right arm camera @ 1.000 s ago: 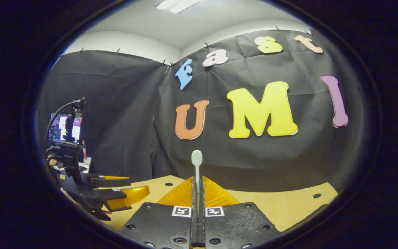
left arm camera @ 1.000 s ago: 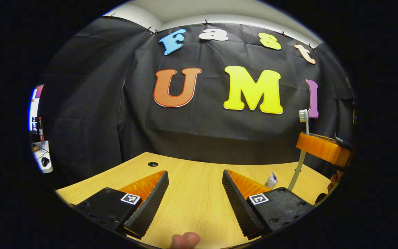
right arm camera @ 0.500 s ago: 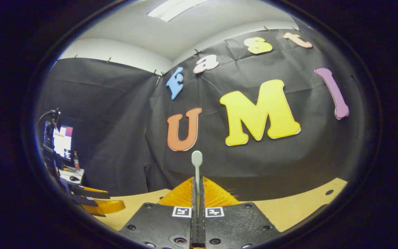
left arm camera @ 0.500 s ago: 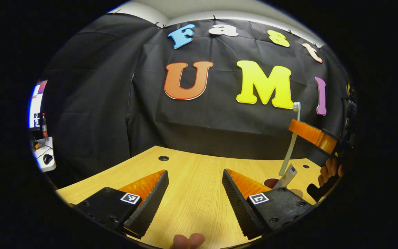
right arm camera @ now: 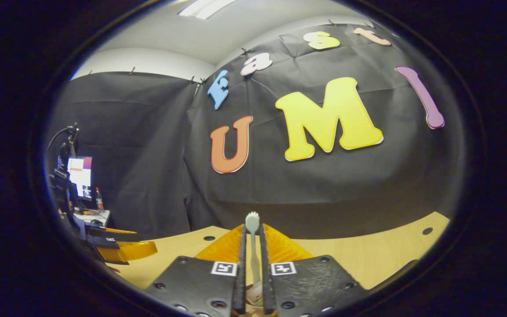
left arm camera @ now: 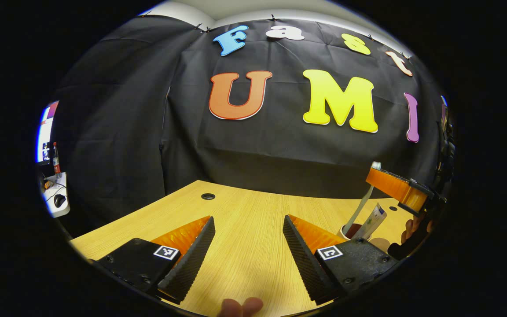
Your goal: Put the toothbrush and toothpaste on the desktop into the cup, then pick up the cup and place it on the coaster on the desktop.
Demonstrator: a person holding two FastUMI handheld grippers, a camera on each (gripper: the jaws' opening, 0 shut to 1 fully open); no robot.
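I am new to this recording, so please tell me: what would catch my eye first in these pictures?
In the right gripper view, a toothbrush stands upright between the slightly parted fingers of the right gripper. In the left gripper view, its lower end dips into the cup beside the toothpaste, while the left gripper is wide open above the wooden desktop.

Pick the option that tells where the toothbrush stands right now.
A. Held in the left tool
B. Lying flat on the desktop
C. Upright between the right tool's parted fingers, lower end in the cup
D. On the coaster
C: in the right gripper view the toothbrush stands between the right tool's parted fingers, and the left gripper view shows its lower end in the cup.
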